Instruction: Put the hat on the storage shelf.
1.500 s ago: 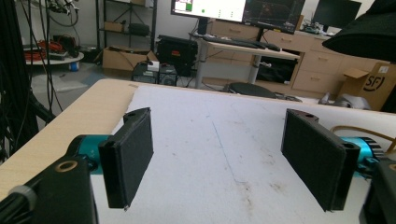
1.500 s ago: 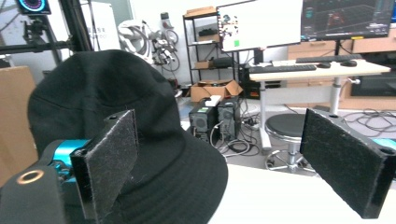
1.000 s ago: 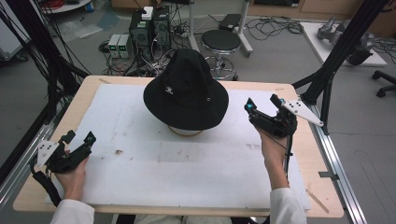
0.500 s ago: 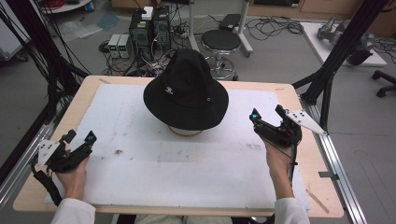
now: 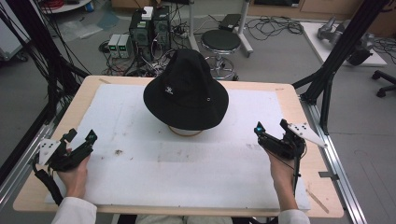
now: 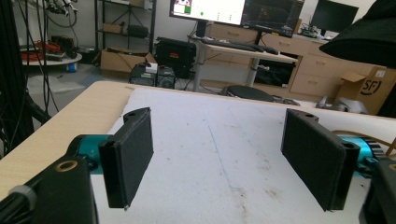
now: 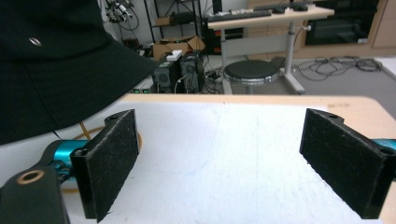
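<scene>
White pad (image 5: 187, 158) on wood table, black bucket hat (image 5: 185, 91) perched on stand at far centre, right gripper (image 5: 271, 135) w/ jaws wide apart, empty, nearer hat, hat up-left of it; left gripper (image 5: 79, 143) also spread, empty, farther off.

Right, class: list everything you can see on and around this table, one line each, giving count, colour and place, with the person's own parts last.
hat: one, black, far middle of the mat, on a stand
stand: one, tan, its base showing under the hat's near brim
mat: one, white, covering most of the table
table: one, light wood, centre of the high view
stool: one, black seat, on the floor beyond the table
left gripper: one, black, near left edge of the mat, jaws open
right gripper: one, black, right edge of the mat, jaws open
hands: two, holding the grippers, near side
</scene>
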### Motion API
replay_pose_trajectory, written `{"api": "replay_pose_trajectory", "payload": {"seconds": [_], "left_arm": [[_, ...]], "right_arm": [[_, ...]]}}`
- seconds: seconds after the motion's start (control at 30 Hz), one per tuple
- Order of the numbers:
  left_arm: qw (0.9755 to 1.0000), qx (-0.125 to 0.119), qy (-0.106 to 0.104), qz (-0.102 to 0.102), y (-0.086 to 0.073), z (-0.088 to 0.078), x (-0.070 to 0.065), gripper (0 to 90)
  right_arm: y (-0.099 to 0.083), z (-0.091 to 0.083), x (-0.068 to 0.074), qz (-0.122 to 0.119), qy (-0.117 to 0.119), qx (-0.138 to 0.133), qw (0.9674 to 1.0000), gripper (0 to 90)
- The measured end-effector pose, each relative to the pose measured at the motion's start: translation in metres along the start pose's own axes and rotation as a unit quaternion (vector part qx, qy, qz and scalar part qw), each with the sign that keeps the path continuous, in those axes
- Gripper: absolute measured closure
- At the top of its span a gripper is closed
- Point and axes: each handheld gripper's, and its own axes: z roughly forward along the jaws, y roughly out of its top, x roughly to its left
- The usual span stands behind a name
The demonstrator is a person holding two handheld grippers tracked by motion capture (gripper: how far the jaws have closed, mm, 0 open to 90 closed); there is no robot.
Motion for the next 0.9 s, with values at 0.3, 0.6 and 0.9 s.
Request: {"api": "replay_pose_trajectory", "payload": {"seconds": [0.3,0.6,0.9], "left_arm": [[1.0000,-0.002,-0.001,-0.001,0.000,0.000,0.000,25.4],[1.0000,-0.002,0.000,0.000,0.000,0.000,-0.001,25.4],[1.0000,-0.001,-0.001,0.003,0.000,-0.001,-0.002,25.4]], "right_arm": [[-0.024,0.001,-0.010,0.009,-0.017,-0.003,0.9998,10.8],[-0.046,0.004,-0.017,0.014,-0.023,-0.012,0.9996,10.8],[-0.058,0.003,-0.025,0.029,-0.033,-0.013,0.9990,10.8]]}}
